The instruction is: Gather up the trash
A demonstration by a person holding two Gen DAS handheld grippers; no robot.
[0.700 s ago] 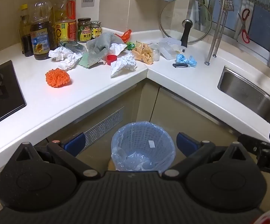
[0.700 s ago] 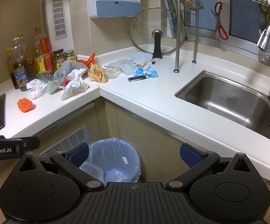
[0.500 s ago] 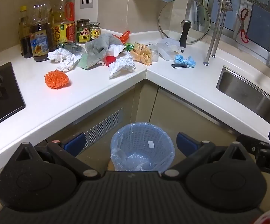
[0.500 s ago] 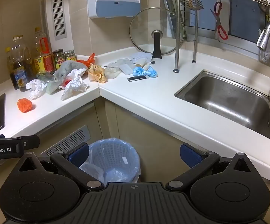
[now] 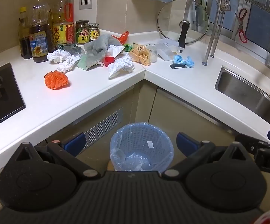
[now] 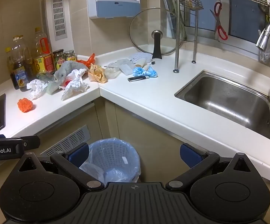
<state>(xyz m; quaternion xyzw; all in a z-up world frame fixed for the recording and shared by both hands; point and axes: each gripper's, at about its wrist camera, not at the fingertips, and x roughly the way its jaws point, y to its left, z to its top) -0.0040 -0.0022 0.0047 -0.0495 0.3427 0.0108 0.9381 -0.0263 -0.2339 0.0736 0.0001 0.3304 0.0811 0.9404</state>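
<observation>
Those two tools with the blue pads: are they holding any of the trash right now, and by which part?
Nothing is held. The left tool and the right tool both stand wide open, with only the blue bin on the floor showing between their pads.

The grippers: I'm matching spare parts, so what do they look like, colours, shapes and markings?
Both are alike: the left gripper and the right gripper have black ribbed bodies, two round black hubs, black link arms with silver pivots and blue finger pads. White lettering marks their sides.
</observation>
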